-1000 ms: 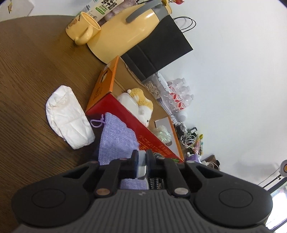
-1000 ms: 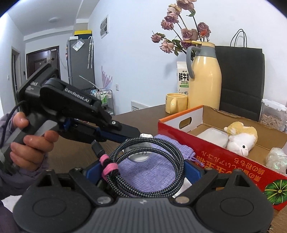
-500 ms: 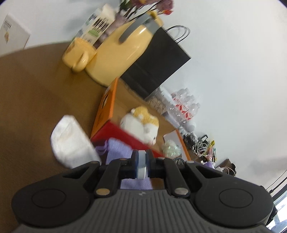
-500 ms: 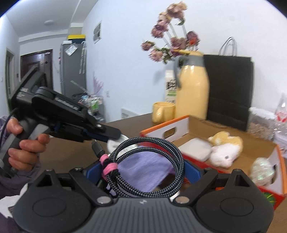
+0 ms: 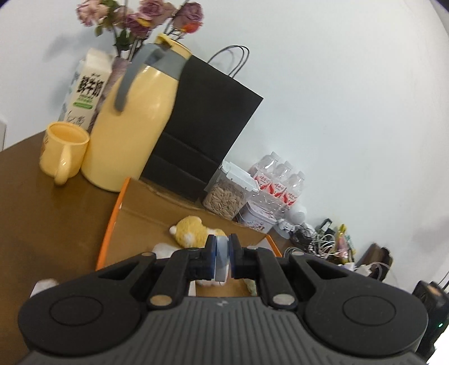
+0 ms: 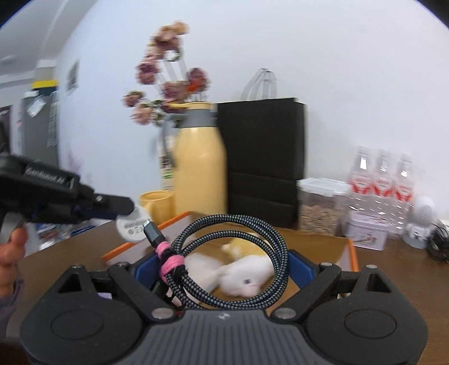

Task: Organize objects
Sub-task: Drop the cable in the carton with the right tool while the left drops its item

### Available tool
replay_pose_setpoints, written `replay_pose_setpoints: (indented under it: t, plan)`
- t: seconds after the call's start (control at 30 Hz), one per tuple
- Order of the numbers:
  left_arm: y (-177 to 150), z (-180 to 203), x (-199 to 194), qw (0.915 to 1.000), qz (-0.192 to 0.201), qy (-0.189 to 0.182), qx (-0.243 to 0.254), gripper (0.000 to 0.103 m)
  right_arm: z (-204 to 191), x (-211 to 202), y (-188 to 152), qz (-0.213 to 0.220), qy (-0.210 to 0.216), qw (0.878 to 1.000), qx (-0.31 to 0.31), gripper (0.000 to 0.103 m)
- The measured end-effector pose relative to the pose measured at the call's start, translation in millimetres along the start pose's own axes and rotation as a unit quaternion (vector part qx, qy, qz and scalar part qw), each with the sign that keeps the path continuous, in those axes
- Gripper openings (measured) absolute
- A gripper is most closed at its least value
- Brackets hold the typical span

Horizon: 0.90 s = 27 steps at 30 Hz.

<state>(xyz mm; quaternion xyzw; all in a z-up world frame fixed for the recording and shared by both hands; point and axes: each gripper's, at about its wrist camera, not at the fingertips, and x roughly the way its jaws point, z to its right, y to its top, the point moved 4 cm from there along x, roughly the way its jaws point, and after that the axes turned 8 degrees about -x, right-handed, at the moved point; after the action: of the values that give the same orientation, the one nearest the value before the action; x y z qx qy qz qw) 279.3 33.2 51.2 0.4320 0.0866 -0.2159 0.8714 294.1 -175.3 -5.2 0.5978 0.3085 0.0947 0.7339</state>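
My left gripper: jaws closed on a thin whitish disc, held edge-on above the cardboard box. Box, orange-rimmed: holds one yellow-and-white plush toy, partly behind my fingers. Brown table: yellow mug just beside yellow thermos jug; milk carton and dried flowers behind them; black paper bag; seed container; bottled water pack.
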Motion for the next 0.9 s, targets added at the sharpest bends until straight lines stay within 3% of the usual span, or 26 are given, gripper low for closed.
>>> replay_pose_setpoints:
  t: [0.23, 0.37, 0.7, 0.73, 0.8, 0.87, 0.9]
  plan:
    - [-8.4, 5.9, 47.1, 0.9964, 0.012, 0.056, 0.062, 0.009, 28.4, 33.0, -15.5, -0.025, -0.048, 0.998, 0.030, 0.092]
    - [-23.1, 6.3, 63.9, 0.9876, 0.014, 0.100, 0.120, 0.010, 33.3, 44.1, -28.6, -0.048, -0.060, 0.997, 0.029, 0.092]
    - [-36.9, 12.4, 67.7, 0.9692, 0.029, 0.147, 0.195, 0.011, 33.8, 49.1, -38.1, -0.062, -0.075, 0.995, 0.032, 0.093]
    - [-37.4, 13.0, 67.1, 0.9675, 0.033, 0.153, 0.198, 0.018, 34.0, 48.4, -37.9, -0.062, -0.076, 0.995, 0.033, 0.093]
    - [-36.4, 13.5, 65.4, 0.9673, 0.040, 0.153, 0.198, 0.043, 34.6, 48.0, -38.1, -0.063, -0.079, 0.994, 0.035, 0.094]
    - [-34.8, 14.1, 61.1, 0.9654, 0.057, 0.160, 0.198, 0.080, 35.4, 48.0, -38.5, -0.066, -0.085, 0.993, 0.036, 0.100]
    - [-33.9, 14.8, 58.5, 0.9648, 0.066, 0.161, 0.197, 0.085, 36.2, 47.6, -38.7, -0.067, -0.088, 0.993, 0.038, 0.103]
